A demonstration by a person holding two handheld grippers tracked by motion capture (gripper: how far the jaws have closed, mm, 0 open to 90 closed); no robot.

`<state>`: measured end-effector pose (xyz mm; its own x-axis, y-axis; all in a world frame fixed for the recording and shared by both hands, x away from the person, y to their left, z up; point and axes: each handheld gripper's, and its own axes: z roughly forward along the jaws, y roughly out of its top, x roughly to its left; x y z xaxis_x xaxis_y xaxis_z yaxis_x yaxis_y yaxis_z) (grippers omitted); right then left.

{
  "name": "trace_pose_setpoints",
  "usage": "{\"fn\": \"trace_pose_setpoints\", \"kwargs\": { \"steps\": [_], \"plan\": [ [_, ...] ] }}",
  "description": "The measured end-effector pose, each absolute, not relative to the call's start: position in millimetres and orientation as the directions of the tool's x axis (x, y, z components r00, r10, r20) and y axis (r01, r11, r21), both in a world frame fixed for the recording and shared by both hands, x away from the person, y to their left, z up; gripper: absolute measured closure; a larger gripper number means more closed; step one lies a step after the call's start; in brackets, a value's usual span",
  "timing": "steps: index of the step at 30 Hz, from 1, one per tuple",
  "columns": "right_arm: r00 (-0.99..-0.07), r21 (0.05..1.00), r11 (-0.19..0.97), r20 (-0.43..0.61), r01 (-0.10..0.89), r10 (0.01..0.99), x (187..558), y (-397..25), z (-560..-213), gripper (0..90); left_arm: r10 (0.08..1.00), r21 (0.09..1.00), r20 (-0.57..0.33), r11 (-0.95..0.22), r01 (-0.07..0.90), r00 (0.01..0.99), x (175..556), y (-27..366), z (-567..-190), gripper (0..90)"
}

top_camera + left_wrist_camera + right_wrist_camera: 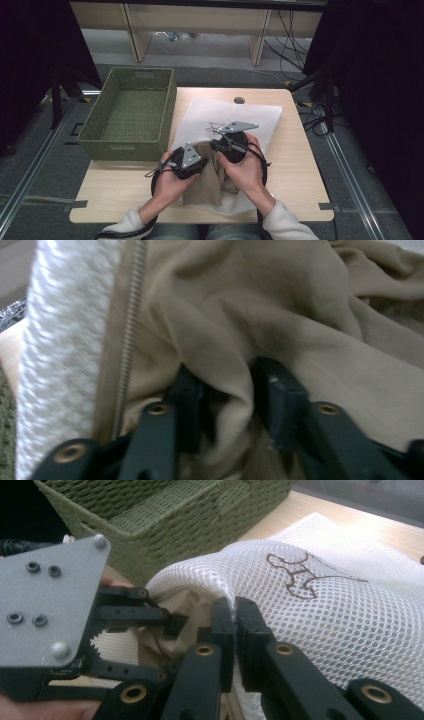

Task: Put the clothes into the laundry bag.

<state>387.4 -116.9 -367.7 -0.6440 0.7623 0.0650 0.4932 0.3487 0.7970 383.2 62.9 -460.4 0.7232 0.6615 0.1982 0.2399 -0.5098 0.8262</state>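
The left gripper (pixel 225 390) is seen with its jaws partly closed, a fold of the tan cloth (pixel 300 315) being pinched between them. Just beside the fold, a zip (pixel 131 315) and the white edge of the mesh bag (pixel 65 340) are seen. The right gripper (pixel 235 615) is shut tight on the rim of the mesh bag (pixel 310 615), with the rim held up off the table so that the mouth is kept open. In the high view, both grippers are held close together near the front of the wooden table (pixel 300 165), the tan cloth (pixel 202 187) lying partly out of the bag toward the person. A green woven basket (pixel 131 112) stands on the left, just beside the bag.
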Motion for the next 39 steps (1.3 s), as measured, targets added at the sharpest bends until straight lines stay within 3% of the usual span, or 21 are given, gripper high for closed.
{"fn": "trace_pose_setpoints", "kwargs": {
  "steps": [8,17,20,22,23,28,30,34,39],
  "plan": [
    [-0.637,0.791,0.341,0.079,0.509,0.767,390,-121,-367,88.2,0.687,0.865,0.124,-0.429,0.262,0.716,371,74,-451,42.1],
    [-0.623,0.785,0.33,0.089,0.524,0.778,392,-123,-368,88.1,0.686,0.872,0.167,-0.438,0.219,0.708,342,88,-437,37.9],
    [-0.625,0.784,0.337,0.082,0.522,0.776,391,-122,-368,88.1,0.659,0.849,0.185,-0.481,0.219,0.729,335,88,-440,36.1],
    [-0.625,0.789,0.334,0.08,0.516,0.777,391,-121,-369,88.1,0.705,0.844,0.243,-0.493,0.214,0.667,331,86,-444,33.6],
    [-0.632,0.786,0.349,0.068,0.51,0.772,392,-122,-368,88.1,0.672,0.842,0.218,-0.496,0.213,0.707,331,82,-448,30.4],
    [-0.634,0.779,0.344,0.087,0.524,0.769,393,-122,-370,88.1,0.632,0.758,0.273,-0.605,0.242,0.725,334,69,-465,15.3],
    [-0.628,0.776,0.34,0.092,0.532,0.773,392,-121,-370,88.1,0.583,0.742,0.22,-0.621,0.254,0.782,339,63,-475,15.0],
    [-0.639,0.779,0.352,0.08,0.519,0.765,393,-121,-371,88.1,0.563,0.723,0.217,-0.642,0.257,0.797,343,52,-487,17.1],
    [-0.633,0.771,0.346,0.094,0.535,0.769,391,-119,-372,88.1,0.551,0.703,0.231,-0.664,0.254,0.802,348,47,-488,43.7]
  ]
}}
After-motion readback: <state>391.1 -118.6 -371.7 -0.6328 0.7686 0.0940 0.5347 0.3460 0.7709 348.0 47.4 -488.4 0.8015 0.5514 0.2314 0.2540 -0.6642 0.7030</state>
